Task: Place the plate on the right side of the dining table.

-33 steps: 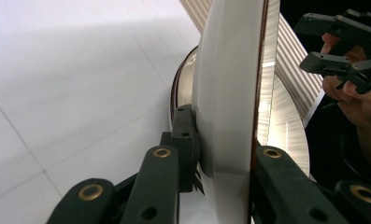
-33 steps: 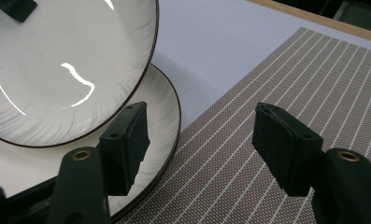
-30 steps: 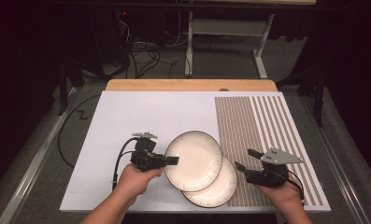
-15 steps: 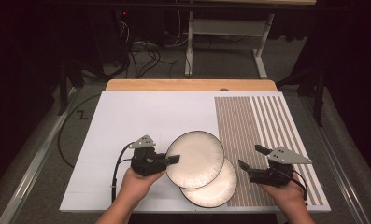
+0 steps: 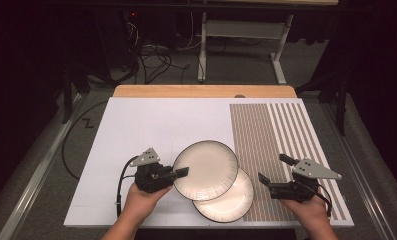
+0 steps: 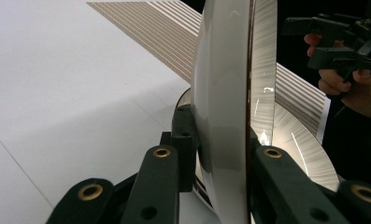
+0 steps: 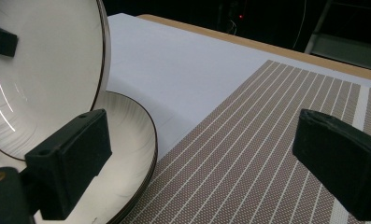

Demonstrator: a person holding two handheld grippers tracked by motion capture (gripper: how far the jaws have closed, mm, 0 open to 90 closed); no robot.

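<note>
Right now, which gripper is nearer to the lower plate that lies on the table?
Right. The right gripper stands open just beside the lower plate, apart from its rim. The left gripper is shut on the upper plate, on its far side.

Dark room, grey floor, cables, metal table frame behind.
</note>
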